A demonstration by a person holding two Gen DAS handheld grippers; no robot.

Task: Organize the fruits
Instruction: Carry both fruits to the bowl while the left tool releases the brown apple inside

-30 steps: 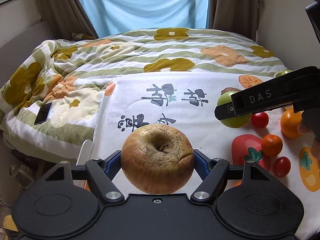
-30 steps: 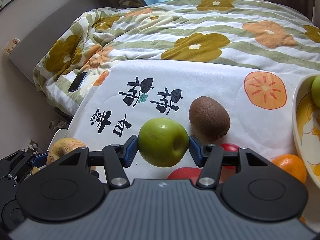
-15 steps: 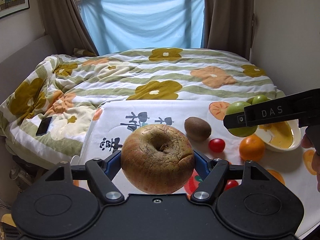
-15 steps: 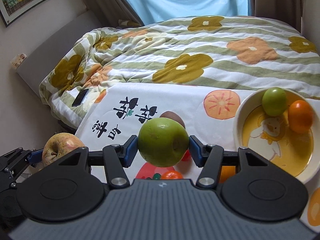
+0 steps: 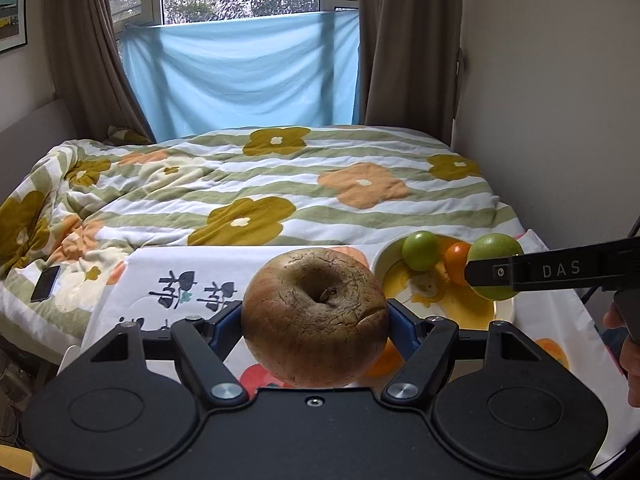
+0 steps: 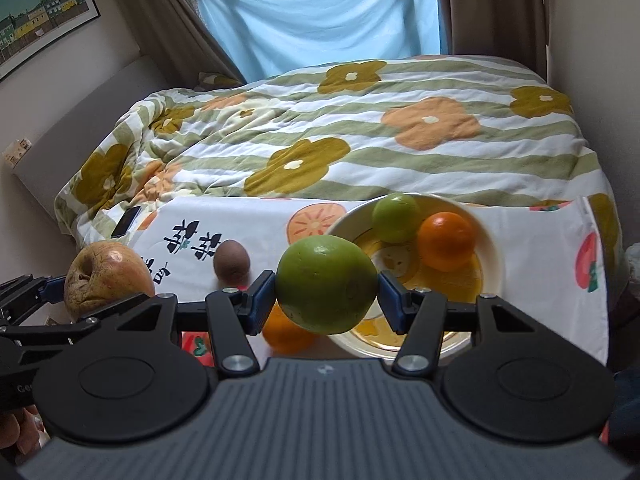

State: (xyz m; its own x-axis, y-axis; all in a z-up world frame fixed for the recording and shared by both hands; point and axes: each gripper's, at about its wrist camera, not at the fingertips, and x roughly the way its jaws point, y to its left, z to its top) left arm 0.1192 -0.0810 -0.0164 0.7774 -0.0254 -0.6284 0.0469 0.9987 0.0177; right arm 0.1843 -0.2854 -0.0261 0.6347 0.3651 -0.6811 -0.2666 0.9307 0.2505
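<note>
My left gripper (image 5: 315,318) is shut on a wrinkled brownish-red apple (image 5: 315,316) and holds it above the white fruit-print cloth (image 5: 160,276). My right gripper (image 6: 327,292) is shut on a green apple (image 6: 326,283) and holds it above the near rim of the cream bowl (image 6: 494,248). The green apple also shows in the left wrist view (image 5: 494,254) over the bowl (image 5: 386,276). The bowl holds a small green fruit (image 6: 396,217) and an orange (image 6: 447,241). A kiwi (image 6: 231,266) and an orange (image 6: 286,334) lie on the cloth.
The cloth covers a table in front of a bed with a flowered quilt (image 6: 360,140). A phone (image 6: 126,216) lies on the quilt at the left. A wall (image 5: 560,80) stands close on the right. Curtains and a blue sheet (image 5: 240,76) hang behind.
Both grippers have risen and tilted up with their fruit. The right gripper has carried the green apple to the right, from above the cloth to above the bowl's near rim.
</note>
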